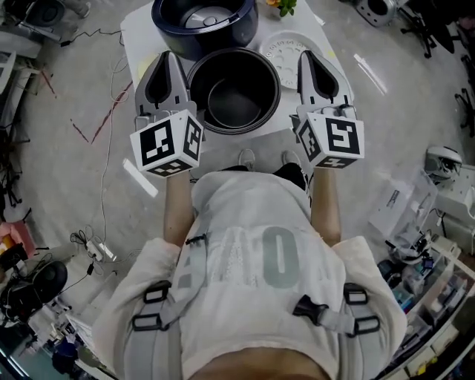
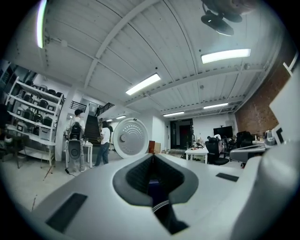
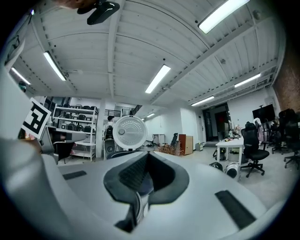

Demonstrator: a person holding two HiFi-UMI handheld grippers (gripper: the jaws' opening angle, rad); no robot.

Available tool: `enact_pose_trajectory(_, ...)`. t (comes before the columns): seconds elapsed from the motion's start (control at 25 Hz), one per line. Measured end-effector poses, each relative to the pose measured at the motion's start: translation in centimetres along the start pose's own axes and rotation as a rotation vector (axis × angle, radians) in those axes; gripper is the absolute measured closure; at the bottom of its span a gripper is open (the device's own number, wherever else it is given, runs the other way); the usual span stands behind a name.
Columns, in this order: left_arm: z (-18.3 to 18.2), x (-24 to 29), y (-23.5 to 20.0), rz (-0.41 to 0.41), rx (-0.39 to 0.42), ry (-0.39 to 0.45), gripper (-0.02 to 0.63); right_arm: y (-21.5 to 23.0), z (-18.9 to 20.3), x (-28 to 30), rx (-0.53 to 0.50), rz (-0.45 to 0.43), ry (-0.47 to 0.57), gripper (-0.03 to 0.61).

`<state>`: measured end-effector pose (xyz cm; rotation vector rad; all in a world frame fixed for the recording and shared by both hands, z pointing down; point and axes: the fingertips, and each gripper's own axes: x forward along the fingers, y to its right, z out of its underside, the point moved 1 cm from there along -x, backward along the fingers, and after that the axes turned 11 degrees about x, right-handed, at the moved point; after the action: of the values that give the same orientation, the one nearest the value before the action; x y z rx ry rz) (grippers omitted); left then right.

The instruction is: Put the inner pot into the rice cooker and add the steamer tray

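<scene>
In the head view the dark inner pot (image 1: 234,89) stands on the white table (image 1: 141,33), just in front of the dark blue rice cooker (image 1: 204,22). The white perforated steamer tray (image 1: 284,53) lies flat to the pot's right. My left gripper (image 1: 165,59) lies level along the pot's left side and my right gripper (image 1: 310,59) along its right side. Both have their jaws shut, and I see nothing clamped. The cooker's raised round lid shows past the left gripper (image 2: 152,155) as a white disc (image 2: 131,137), and past the right gripper (image 3: 146,154) as another (image 3: 130,132).
The table is small, with its front edge close to the person's feet (image 1: 246,158). Cables (image 1: 104,126) trail on the floor to the left. Equipment (image 1: 434,223) is stacked at the right. People stand by shelving (image 2: 75,140) in the room beyond.
</scene>
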<state>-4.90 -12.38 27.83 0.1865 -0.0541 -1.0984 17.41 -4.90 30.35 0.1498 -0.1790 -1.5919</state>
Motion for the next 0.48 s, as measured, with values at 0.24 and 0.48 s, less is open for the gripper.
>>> enact_pose_trajectory(0.24,0.8,-1.1,-0.8,-0.092,0.019,-0.049,0.592,-0.1,-0.1,1.6,-0.022,-0.079,-0.035,0.57)
enact_pose_trajectory(0.48,1.0,-1.3,-0.3,-0.14,0.021,-0.069,0.592,0.0,0.4,3.0,-0.022,-0.139,-0.073,0.57)
